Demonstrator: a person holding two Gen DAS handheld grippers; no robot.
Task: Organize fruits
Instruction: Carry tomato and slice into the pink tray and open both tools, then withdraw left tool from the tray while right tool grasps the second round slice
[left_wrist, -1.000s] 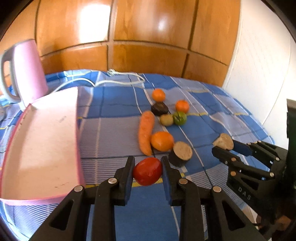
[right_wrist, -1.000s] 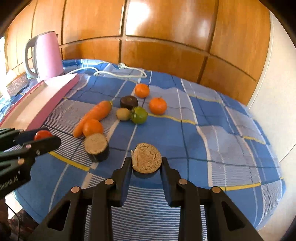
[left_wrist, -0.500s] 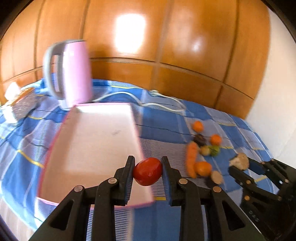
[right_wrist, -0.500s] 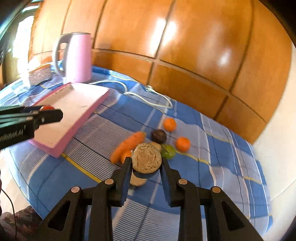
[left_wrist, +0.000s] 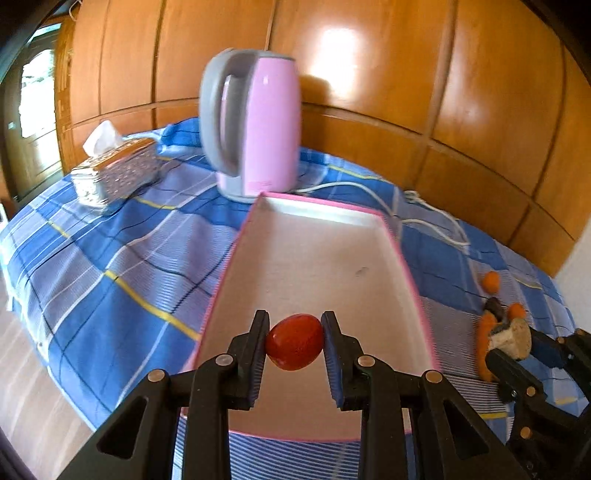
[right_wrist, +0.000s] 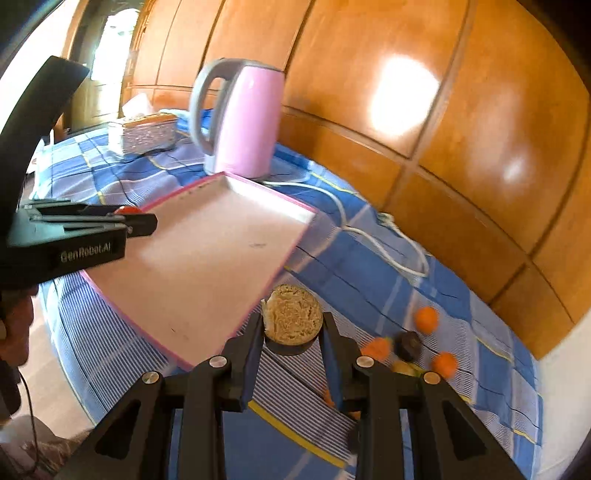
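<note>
**Between both pairs of jaws: one fruit each, at the pink tray**

Between the pads of the left gripper, clamped: red tomato, hanging over the near end of the pink tray. Between the pads of the right gripper, likewise clamped: halved dark-skinned fruit, pale cut face toward the camera, held just beyond the tray's right edge, above the blue checked cloth. Inside the tray: bare pale floor, one small dark mark. Behind the tray's far end, upright: pink kettle with grey handle, white cord trailing across the cloth. Left of the kettle: tissue box. Far right on the cloth, blurred: carrot, small oranges, dark round fruit, close together. Backdrop: wooden panelling.
</note>
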